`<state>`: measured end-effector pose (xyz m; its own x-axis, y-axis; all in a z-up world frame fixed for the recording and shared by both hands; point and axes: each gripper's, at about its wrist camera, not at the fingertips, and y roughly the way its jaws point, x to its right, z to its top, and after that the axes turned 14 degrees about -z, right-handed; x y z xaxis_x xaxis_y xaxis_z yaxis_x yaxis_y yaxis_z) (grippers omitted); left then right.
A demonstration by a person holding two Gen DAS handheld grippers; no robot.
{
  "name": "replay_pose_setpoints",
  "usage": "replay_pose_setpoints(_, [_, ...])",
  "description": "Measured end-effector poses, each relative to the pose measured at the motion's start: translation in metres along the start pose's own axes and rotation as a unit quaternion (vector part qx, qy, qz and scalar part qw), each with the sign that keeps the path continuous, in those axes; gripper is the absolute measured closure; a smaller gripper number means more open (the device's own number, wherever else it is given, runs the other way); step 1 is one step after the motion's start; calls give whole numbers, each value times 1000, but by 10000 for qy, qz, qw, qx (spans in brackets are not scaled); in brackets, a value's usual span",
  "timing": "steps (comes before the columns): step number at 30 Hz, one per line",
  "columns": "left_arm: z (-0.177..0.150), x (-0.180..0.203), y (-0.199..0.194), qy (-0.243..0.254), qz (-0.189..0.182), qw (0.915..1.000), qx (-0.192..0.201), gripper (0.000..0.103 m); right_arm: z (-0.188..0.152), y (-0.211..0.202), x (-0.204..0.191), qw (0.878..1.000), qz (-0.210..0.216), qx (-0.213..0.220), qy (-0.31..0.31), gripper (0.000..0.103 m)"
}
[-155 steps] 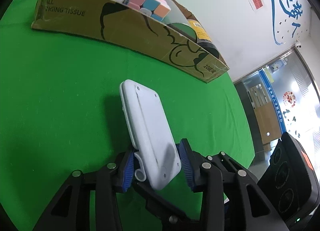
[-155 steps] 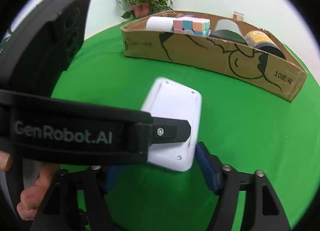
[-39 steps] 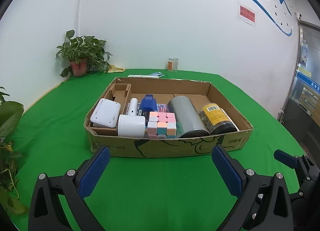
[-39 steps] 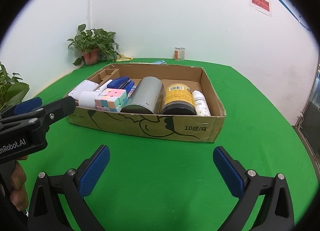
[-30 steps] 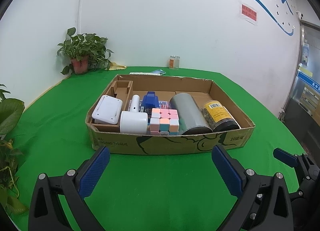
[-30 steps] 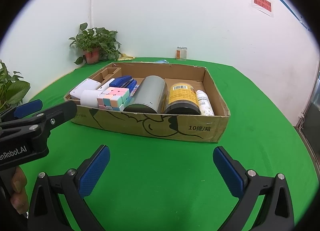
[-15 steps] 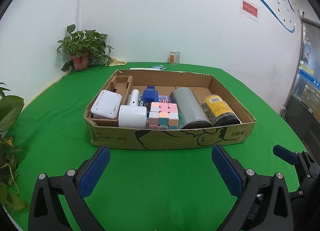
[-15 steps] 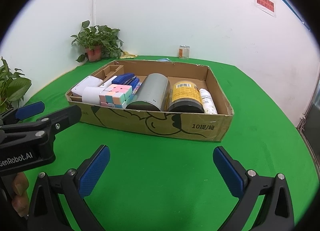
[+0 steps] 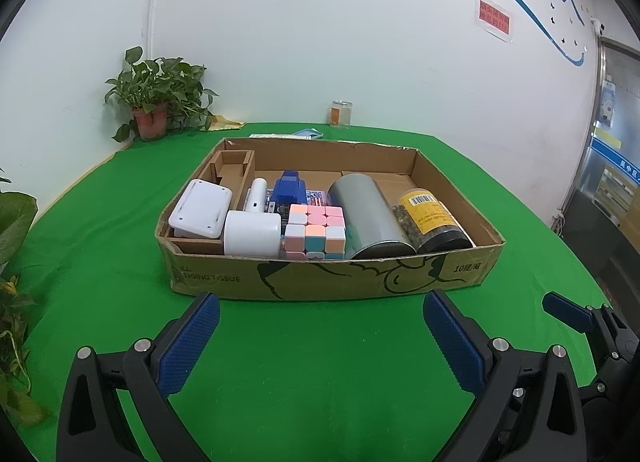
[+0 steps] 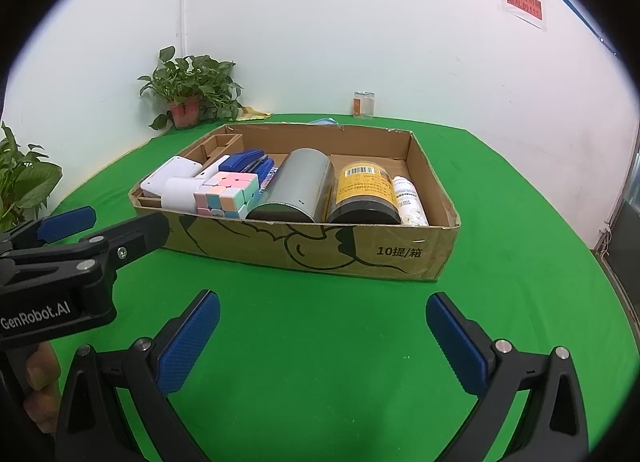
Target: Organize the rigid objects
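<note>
Cardboard box [image 9: 328, 278] on green tabletop [image 9: 320, 374], seen from both wrist cameras; open top, printed front wall facing the grippers. Left gripper [image 9: 320, 336]: jaws spread wide, nothing between the blue pads [image 9: 188, 346], held over bare green cloth short of the box front. Right gripper [image 10: 322, 338]: jaws likewise spread wide and empty, also short of the box; its tip shows at the right edge of the left wrist view, and the left gripper's body, with a hand [image 10: 40, 382] on its grip, crosses the left side of the right wrist view.

Contents along the front row, left to right: white flat device [image 9: 200, 208], tilted, resting in the narrow left cardboard compartment [image 9: 230, 170]; white cylinder [image 9: 252, 232] lying on its side, touching the front wall; pastel puzzle cube [image 9: 316, 232], 3 cells to a side; grey metal can [image 9: 370, 216] on its side; clear jar [image 9: 434, 220] with yellow label and black lid, on its side, touching the can; white bottle [image 10: 408, 200] on its side between jar and right wall, visible in the right wrist view only. Behind the front row: small white tube [image 9: 257, 194]; blue stapler-like object [image 9: 289, 190].

Background: 1 potted plant [image 9: 154, 102] at the far left corner; small glass jar [image 9: 341, 113] by the wall; red notice [image 9: 494, 18] on the white wall [image 9: 320, 42].
</note>
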<state>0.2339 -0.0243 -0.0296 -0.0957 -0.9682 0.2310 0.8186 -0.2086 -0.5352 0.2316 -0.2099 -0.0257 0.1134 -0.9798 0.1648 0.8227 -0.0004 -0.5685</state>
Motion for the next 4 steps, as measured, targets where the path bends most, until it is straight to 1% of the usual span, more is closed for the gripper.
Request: replay_pose_setpoints(4, [0,-4,4,28,-95,10000,15,1,1,3,0,10000,37,-21,-4,0])
